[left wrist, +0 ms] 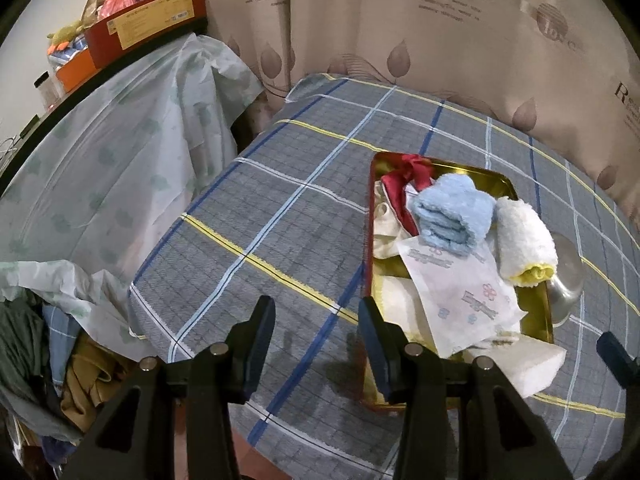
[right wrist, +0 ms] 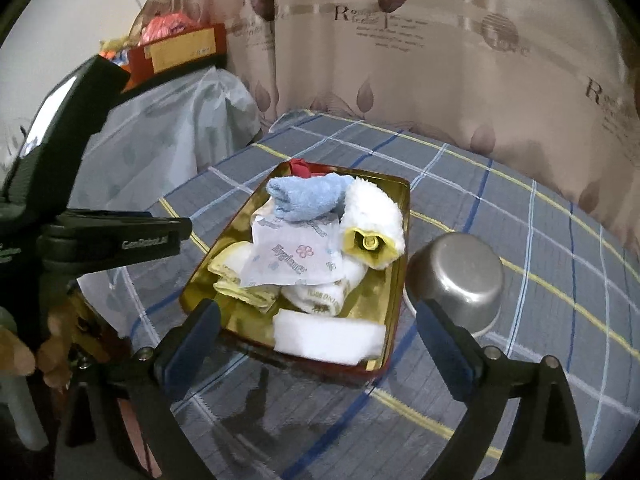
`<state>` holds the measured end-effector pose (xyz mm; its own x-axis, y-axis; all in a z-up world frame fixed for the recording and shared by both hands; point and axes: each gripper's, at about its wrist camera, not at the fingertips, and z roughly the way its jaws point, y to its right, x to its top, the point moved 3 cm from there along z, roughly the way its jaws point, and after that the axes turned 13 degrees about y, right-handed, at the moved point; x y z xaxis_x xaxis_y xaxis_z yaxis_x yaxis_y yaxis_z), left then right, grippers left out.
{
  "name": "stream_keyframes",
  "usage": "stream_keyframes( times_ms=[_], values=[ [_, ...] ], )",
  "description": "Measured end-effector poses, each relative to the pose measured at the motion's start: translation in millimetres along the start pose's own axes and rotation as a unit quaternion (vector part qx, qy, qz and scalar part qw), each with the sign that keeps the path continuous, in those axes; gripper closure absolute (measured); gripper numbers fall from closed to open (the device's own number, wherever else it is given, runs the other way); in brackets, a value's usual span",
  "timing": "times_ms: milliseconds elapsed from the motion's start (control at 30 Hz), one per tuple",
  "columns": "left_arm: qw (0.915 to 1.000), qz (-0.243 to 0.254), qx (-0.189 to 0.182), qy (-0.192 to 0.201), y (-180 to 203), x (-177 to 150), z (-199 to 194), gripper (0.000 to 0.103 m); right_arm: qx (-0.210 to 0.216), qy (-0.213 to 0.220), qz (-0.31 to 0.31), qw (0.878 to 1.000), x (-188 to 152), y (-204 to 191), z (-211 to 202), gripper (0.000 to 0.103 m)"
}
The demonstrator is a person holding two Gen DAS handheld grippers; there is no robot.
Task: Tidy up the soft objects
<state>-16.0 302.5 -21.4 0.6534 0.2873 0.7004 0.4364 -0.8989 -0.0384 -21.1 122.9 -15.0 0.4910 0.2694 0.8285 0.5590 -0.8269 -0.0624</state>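
Black right hand-held gripper [right wrist: 316,344]: spread wide, empty | left hand-held gripper [left wrist: 316,340]: half-spread, empty

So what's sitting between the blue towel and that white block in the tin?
In the right wrist view, a printed tissue packet and small rolled cloths lie between blue towel and white block.

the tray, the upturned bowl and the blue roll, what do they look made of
Tray: probably tin-type metal, glossy gold inside, red outside, mirror-like reflections.
Upturned bowl: likely steel or aluminium, dull brushed silver sheen.
Blue roll: terry cloth, matte with fuzzy looped pile.
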Motion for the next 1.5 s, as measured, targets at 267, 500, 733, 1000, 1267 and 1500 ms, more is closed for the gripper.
stream_keyframes(
  times_ms=[267, 500, 733, 1000, 1267, 1500],
  values=[
    [0.9999, 0.008, -0.006, 0.005, 10, 1, -8, 0.059, -0.011, -0.026, 0.003, 1.000, -14, -3, 4, 0.006],
    [0.9998, 0.015, -0.009, 0.006, 15, 0, -11, 0.059, -0.022, -0.034, 0.001, 0.999, -17, -1, 5, 0.006],
    [0.9998, 0.019, -0.010, 0.004, 16, -1, -10, 0.059, -0.026, -0.041, 0.004, 0.999, -18, 1, 8, 0.006],
    [0.9997, 0.021, -0.010, -0.001, 19, -3, -8, 0.059, -0.028, -0.043, 0.004, 0.999, -19, 0, 9, 0.006],
    [0.9997, 0.021, -0.009, -0.004, 18, -3, -7, 0.059, -0.027, -0.045, 0.002, 0.999, -19, -1, 10, 0.005],
    [0.9997, 0.022, -0.009, -0.004, 18, -3, -7, 0.059, -0.026, -0.045, 0.000, 0.999, -19, -1, 10, 0.005]
  ],
)
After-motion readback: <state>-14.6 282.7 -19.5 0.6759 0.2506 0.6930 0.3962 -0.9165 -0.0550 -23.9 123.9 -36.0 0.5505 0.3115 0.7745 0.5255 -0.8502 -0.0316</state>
